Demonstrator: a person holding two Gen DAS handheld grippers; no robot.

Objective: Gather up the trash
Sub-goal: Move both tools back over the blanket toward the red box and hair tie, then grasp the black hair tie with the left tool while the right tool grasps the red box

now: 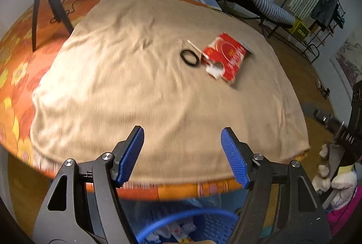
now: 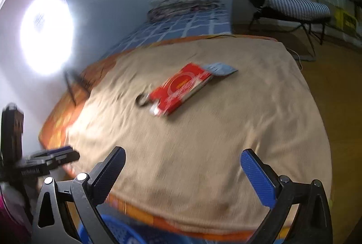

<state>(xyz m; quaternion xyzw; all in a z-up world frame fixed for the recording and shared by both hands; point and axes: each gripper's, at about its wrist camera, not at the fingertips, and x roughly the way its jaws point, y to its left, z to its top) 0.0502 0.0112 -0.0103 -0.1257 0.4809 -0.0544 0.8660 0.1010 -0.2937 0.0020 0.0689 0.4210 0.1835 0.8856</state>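
left gripper [image 1: 182, 154]: jaws spread, nothing btwn the blue pads, held over the near edge of the bed. right gripper [image 2: 182, 172]: jaws at full spread, empty, also above the near edge. trash on the beige blanket [image 1: 135, 76], far-right area: torn red packet [image 1: 227, 56] lying flat, black ring [image 1: 190, 58] just beside its left end, thin white stick [image 1: 194, 46] near the ring; contact btwn them cannot be told (blur). blue basket [image 1: 203, 219] w/ liner sits below the bed edge, under both grippers, w/ scraps inside.
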